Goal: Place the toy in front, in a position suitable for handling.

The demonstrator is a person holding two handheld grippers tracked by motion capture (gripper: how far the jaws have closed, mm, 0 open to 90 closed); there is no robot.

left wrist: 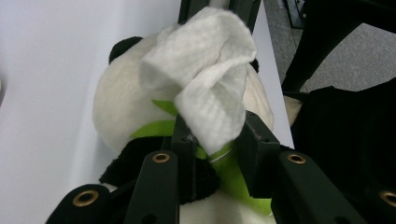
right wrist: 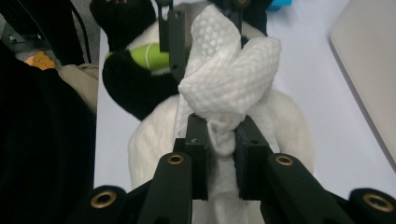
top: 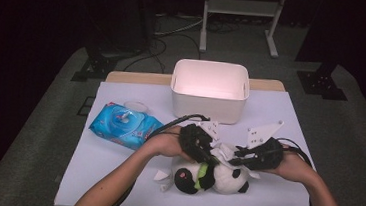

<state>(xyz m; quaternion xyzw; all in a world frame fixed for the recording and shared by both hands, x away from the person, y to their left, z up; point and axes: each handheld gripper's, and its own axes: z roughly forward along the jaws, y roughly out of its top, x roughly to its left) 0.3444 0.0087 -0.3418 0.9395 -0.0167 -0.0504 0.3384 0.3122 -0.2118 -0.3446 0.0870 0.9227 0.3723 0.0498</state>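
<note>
A plush panda (top: 213,177) lay on a pale lilac-white table (top: 273,201); its body was cream-white, its ears, limbs and eye patches black, with a bright lime-green band at the neck. A white wipe (right wrist: 229,88), embossed with a fine dotted waffle pattern, sat bunched over the panda. Both the left gripper (left wrist: 212,144) and the right gripper (right wrist: 220,135) were matt black, with brass-coloured rivets along their arms and light grey plates on top. The wipes packet (top: 125,125) was glossy bright blue with white and red printing. The bin (top: 209,90) was plain white, its inside tinged faintly pink. The floor (top: 349,127) was grey-green carpet.
</note>
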